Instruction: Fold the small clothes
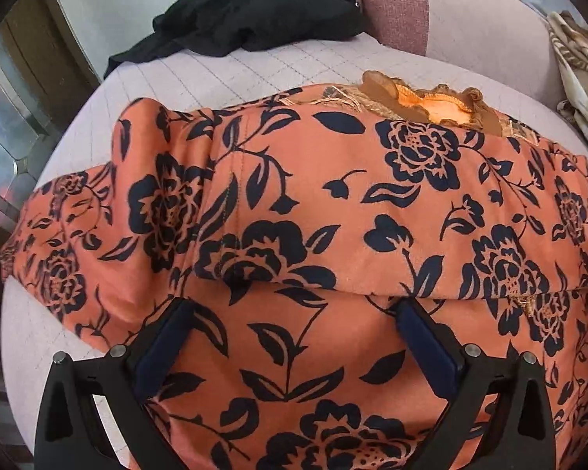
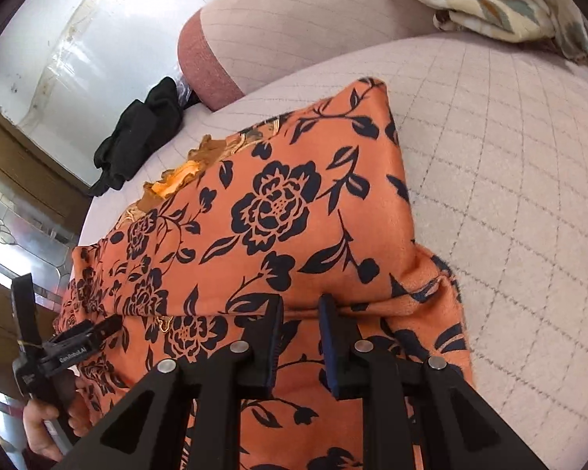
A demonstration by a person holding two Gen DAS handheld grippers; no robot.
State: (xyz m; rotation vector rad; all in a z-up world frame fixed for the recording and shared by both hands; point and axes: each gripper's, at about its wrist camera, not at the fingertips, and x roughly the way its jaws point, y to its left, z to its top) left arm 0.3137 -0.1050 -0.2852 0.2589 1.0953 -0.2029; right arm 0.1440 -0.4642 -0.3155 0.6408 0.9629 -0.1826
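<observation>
An orange garment with a dark floral print (image 1: 333, 203) lies spread on a pale quilted sofa seat (image 1: 254, 66); a gold lace neckline (image 1: 423, 102) is at its far edge. A folded-over layer ends in a fold edge just ahead of both grippers. My left gripper (image 1: 294, 309) is open, fingers wide apart over the cloth at that edge. My right gripper (image 2: 302, 305) has a narrow gap between its fingers at the fold edge of the garment (image 2: 286, 211) near its right side; nothing is clearly pinched. The left gripper also shows in the right wrist view (image 2: 98, 331).
A black garment (image 1: 262, 11) lies crumpled at the far left of the seat. A cream patterned cloth (image 2: 490, 0) lies at the far right. A pink bolster (image 1: 396, 0) stands against the backrest. Bare quilted seat (image 2: 509, 196) lies right of the orange garment.
</observation>
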